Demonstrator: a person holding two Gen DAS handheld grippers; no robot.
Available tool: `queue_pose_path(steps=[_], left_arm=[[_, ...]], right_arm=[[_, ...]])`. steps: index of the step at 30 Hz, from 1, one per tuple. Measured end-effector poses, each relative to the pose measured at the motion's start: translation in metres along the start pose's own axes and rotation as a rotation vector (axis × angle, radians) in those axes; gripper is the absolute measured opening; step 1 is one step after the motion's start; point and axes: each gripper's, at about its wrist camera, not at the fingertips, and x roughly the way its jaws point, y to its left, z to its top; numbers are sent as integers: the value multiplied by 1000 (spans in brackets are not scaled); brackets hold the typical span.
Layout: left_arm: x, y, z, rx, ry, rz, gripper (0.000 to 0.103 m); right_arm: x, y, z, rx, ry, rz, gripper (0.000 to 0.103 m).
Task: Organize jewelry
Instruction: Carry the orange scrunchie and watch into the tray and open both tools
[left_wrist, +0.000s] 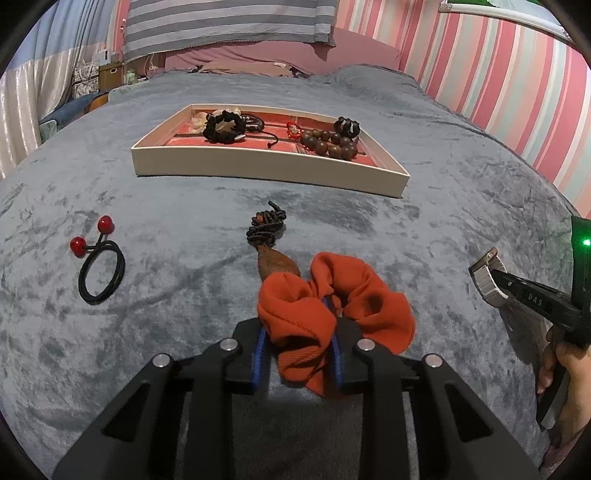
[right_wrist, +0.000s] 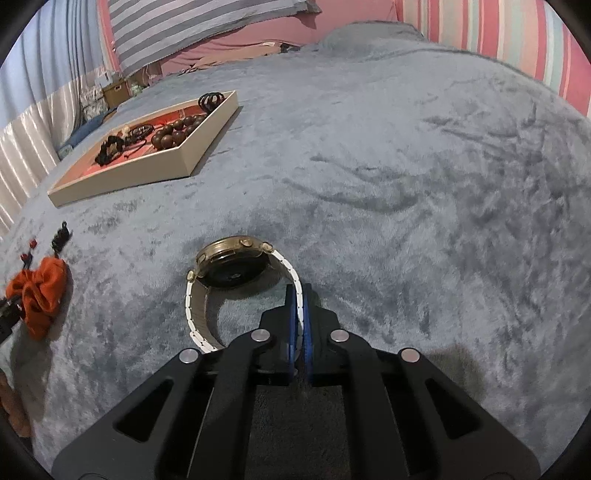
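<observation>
My left gripper (left_wrist: 299, 332) is shut on an orange scrunchie (left_wrist: 332, 310), low over the grey bedspread; the scrunchie also shows in the right wrist view (right_wrist: 38, 291). My right gripper (right_wrist: 300, 314) is shut on the white strap of a gold-cased watch (right_wrist: 231, 264); the watch band shows in the left wrist view (left_wrist: 487, 277). A cream tray (left_wrist: 266, 164) with a red lining lies farther up the bed and holds a black scrunchie (left_wrist: 221, 127), brown wooden beads (left_wrist: 328, 142) and other pieces. It also shows in the right wrist view (right_wrist: 122, 181).
A black hair tie with two red balls (left_wrist: 98, 258) lies at the left. A dark braided cord with a brown wooden pendant (left_wrist: 269, 236) lies just ahead of the orange scrunchie. A striped pillow (left_wrist: 229, 26) and a pink striped wall (left_wrist: 498, 81) bound the bed.
</observation>
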Motion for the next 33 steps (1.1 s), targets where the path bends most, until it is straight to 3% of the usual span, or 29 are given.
queue_pose_path(steps=[7,13,18,26,33], left_arm=[[-2,3,2,-13,-5,-15,21],[-14,3,4,16,-41,-13,19],[-21,9,13,25,-67,-13,18],[-38,32,60,26,-148,5,18],[-36,60,118,47,-205,61,18]], right_arm=[[-8,5,-1,-19,-35,-9,5],[-31,18,0,-68,-156,-79,5],[-44,21,8,-55,-203,-72,5],[-40,34,35,17,-197,-24,5],[-26,77,77,22,-224,9,5]])
